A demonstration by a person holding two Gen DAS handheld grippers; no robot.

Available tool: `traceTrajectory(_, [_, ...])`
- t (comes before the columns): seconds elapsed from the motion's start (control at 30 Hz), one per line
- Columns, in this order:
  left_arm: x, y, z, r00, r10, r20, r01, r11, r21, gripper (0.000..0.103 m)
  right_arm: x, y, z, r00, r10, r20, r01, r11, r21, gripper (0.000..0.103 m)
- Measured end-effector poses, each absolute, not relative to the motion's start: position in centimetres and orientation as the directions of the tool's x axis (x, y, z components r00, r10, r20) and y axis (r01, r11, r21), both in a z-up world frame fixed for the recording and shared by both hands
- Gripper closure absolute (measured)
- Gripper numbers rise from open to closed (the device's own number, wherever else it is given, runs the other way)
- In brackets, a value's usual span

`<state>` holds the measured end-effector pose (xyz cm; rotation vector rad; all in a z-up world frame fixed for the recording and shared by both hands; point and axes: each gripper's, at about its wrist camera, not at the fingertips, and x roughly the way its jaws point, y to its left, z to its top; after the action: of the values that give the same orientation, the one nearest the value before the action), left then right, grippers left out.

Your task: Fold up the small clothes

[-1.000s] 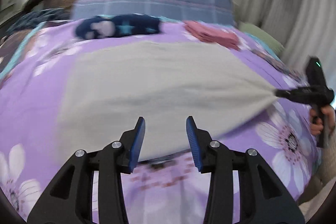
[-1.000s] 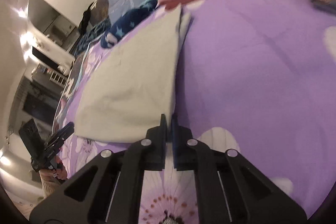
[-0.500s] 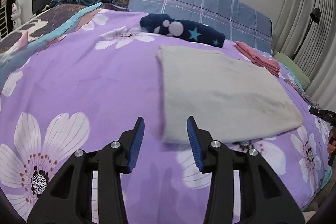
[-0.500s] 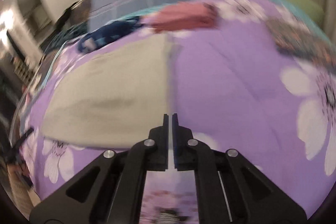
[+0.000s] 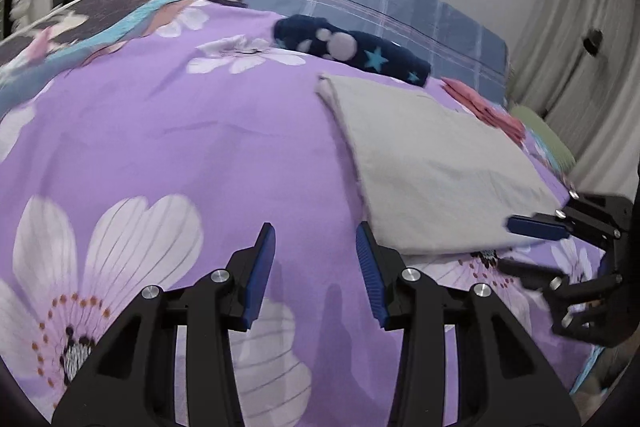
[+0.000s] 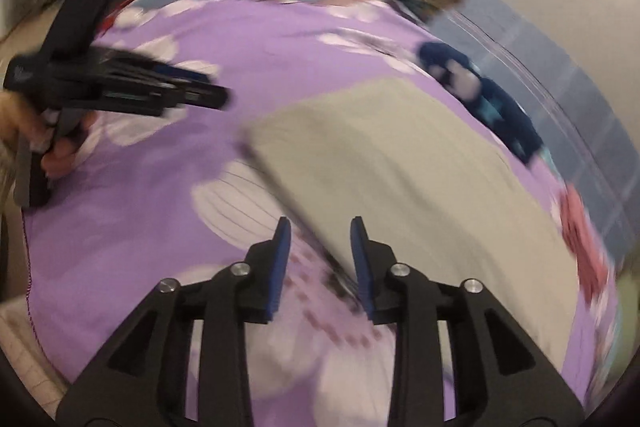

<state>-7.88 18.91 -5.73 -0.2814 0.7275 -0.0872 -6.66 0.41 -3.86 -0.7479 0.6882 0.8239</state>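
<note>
Purple flowered bedding (image 5: 168,147) fills the left wrist view, with a plaid pillow at the bed's head edge. On it the grey cloth (image 5: 436,171) lies folded flat toward the right side of the bed, a navy star-patterned garment (image 5: 360,51) just beyond its far corner and a pink folded piece (image 5: 488,107) beside that. Angled downward over bare bedding, the left gripper (image 5: 316,259) has its jaws spread and empty, the cloth's near corner just right of one finger. At the right edge the right gripper (image 5: 520,247) reaches the cloth's near edge.

From the right wrist view, blurred, the right gripper (image 6: 320,251) points down, jaws opening, nothing pinched; the cloth's (image 6: 420,179) near edge lies just beyond them. A hand (image 6: 60,155) holds the left gripper (image 6: 208,91) over the bed's left side.
</note>
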Motion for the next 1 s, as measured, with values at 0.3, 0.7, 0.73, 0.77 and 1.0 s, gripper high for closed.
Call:
traceTrajectory(0.3, [-2.4, 16.6, -6.9, 0.634, -0.295, -0.714, 0.211, 0.955, -0.207, 0.051, -2.9, -2.1, -3.9, 0.479, 0.339, -0.810, -0.767, 0.609, -0.199, 0.060])
traceTrajectory(0.7, [-2.9, 16.5, -5.1, 0.534, -0.688, -0.492, 0.481, 0.726, -0.492, 0.055, -1.2, -2.1, -4.8, 0.458, 0.322, -0.829, -0.754, 0.635, -0.170, 0.054])
traceTrajectory(0.73, [-3.2, 16.4, -5.2, 0.535, -0.680, -0.501, 0.480, 0.733, -0.482, 0.055, -1.0, -2.0, -4.9, 0.453, 0.324, -0.830, -0.755, 0.635, -0.164, 0.054])
traceTrajectory(0.77, [-3.3, 16.3, -5.3, 0.537, -0.669, -0.514, 0.472, 0.743, -0.475, 0.055, -1.0, -1.8, -5.0, 0.448, 0.327, -0.832, -0.757, 0.634, -0.158, 0.054])
traceTrajectory(1.0, [-2.2, 17.8, -7.7, 0.500, -0.642, -0.581, 0.367, 0.765, -0.528, 0.055, -1.1, -1.4, -5.3, 0.437, 0.331, -0.837, -0.766, 0.625, -0.152, 0.053])
